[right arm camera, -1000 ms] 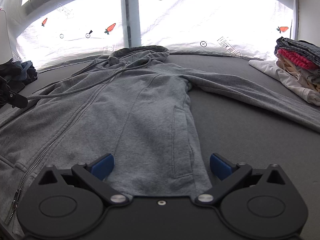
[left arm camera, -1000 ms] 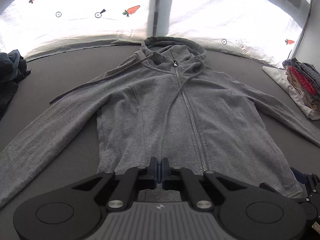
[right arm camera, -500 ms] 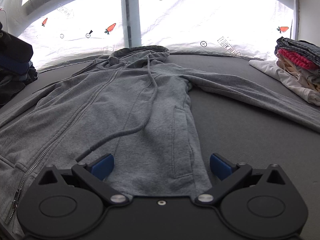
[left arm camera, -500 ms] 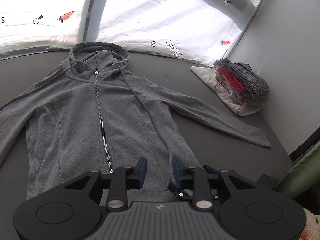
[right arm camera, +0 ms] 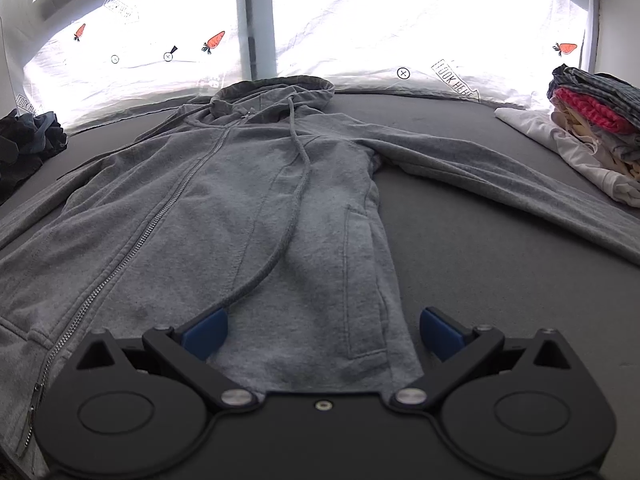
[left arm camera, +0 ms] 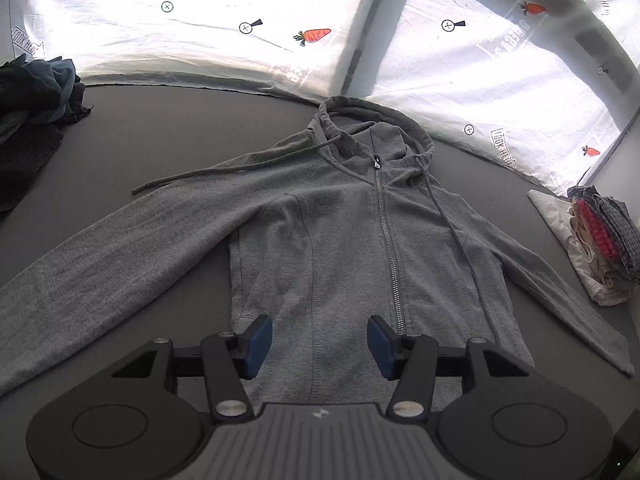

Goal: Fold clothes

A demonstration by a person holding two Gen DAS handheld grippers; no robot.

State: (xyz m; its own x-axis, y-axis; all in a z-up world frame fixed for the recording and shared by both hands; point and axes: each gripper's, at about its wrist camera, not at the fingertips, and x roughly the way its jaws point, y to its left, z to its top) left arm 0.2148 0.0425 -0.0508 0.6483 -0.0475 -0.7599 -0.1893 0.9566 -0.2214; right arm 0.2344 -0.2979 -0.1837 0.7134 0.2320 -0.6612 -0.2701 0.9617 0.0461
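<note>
Both tools hang spread apart and empty above the hem of the grey hoodie (left arm camera: 352,240): left tool (left arm camera: 319,342), right tool (right arm camera: 323,330). Zipped, it lies flat on the dark desk (right arm camera: 500,272), sleeves outstretched; beyond its right sleeve sits a folded pile (right arm camera: 592,120).

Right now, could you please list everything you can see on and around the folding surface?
hoodie: one, grey, zipped, spread flat face up mid-surface, sleeves out to both sides.
drawstrings: two, grey, one across the chest, one trailing off over the left sleeve.
folded stack: one, white, cream, pink and plaid, far right edge.
dark pile: one, black and blue, unfolded, far left.
surface: one, dark grey.
curtain: white, carrot print, behind the hoodie.
left tongs: open, blue pads, over the hem.
right tongs: open, blue pads, over the hem by the pocket.
</note>
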